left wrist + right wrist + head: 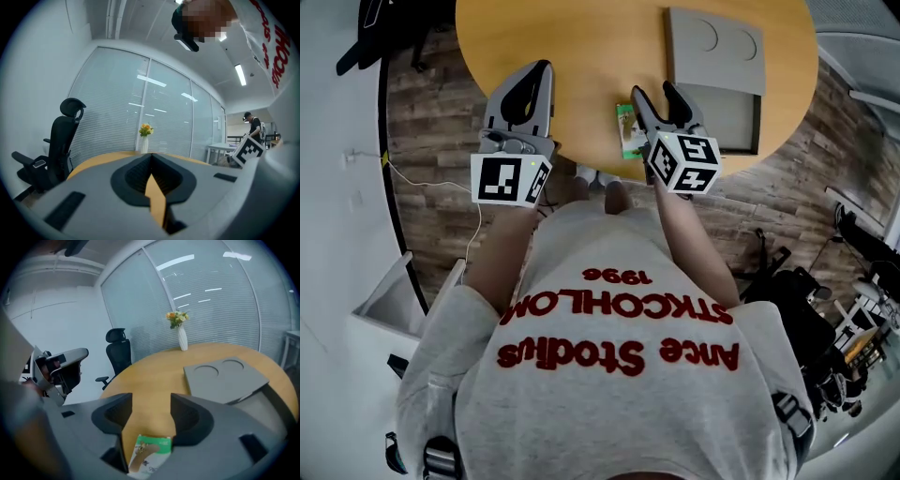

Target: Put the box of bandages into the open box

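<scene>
Starting at the left, the left gripper is held over the near edge of the round table, its jaws closed tip to tip with nothing between them. In its own view only a thin sliver of tabletop shows through the slot below the tips. Its grey body covers most of the table, leaving a chair and a vase of flowers visible beyond. Next comes the bandage box, lying flat on the table close to the near edge, its right side partly covered in the head view by the right gripper. That gripper's jaws stand well apart and grip nothing. In its own view the bandage box lies below and between them, near their roots, clear of both pads. Its lower end is cut off by the gripper's body and its print is too blurred to read. Farther right sits the open box, its lid thrown back to show two round recesses. The gripper and its marker cube hide the tray's near left corner. The inside reads only as plain grey, so I cannot tell what it holds. From the right gripper view, mostly the lid shows.
</scene>
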### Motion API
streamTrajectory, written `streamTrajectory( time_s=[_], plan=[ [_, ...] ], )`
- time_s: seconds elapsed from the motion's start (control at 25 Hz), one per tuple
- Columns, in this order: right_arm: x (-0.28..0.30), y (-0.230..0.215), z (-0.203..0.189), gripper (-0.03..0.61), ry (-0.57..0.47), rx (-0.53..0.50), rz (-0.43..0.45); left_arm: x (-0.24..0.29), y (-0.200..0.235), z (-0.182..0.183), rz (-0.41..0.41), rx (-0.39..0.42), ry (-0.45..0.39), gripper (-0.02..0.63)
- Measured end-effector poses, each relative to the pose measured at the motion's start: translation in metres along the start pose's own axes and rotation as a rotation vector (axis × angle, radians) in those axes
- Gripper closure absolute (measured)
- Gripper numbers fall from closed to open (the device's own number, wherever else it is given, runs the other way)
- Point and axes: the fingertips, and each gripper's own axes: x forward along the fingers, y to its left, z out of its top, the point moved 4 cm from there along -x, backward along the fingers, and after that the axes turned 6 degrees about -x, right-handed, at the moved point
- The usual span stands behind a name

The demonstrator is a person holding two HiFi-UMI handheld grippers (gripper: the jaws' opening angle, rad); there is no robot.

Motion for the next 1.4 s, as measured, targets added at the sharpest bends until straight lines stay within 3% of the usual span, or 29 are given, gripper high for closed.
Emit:
streamTrajectory(
  time_s=[0.32,0.76,1.08,1.4],
  plan=[
    [0.026,0.009,-0.053,0.259,0.208,-0.028,-0.086,0.006,-0.006,-0.018,-0.057,-0.019,0.042,0.607],
    [0.039,0.015,-0.097,0.216,0.382,-0.051,-0.095,0.003,-0.010,-0.031,-0.068,-0.040,0.070,0.607],
    [0.035,0.009,-0.086,0.221,0.323,-0.036,-0.082,0.000,-0.011,-0.026,-0.051,-0.037,0.056,0.607],
    [0.023,0.019,-0.024,0.222,0.084,-0.003,0.061,-0.007,-0.008,0.005,-0.006,-0.001,-0.011,0.607]
  ],
)
